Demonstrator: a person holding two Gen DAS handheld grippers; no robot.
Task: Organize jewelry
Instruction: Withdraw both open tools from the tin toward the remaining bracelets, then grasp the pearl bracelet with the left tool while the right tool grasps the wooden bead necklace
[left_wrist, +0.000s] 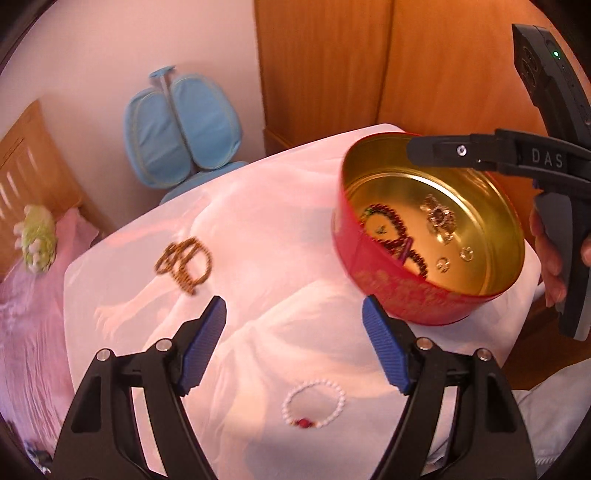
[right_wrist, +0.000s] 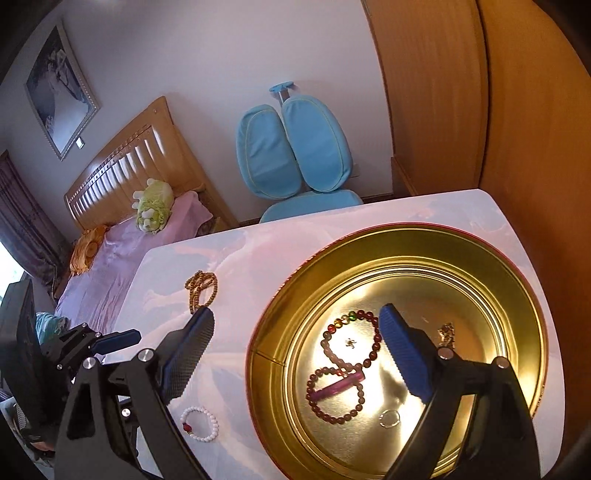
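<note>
Both my grippers, left (left_wrist: 293, 345) and right (right_wrist: 295, 354), gape empty. White bracelet (left_wrist: 314, 405) lies on cloth beside red tin (left_wrist: 373, 273). Risk: slick beads slipping; cloth snagging.

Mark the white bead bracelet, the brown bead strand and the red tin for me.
white bead bracelet (left_wrist: 314, 405): left wrist view, on its lower beads beside the red bead.
brown bead strand (left_wrist: 183, 264): left wrist view, middle of the coiled loops.
red tin (left_wrist: 373, 280): left wrist view, outer red wall.
</note>
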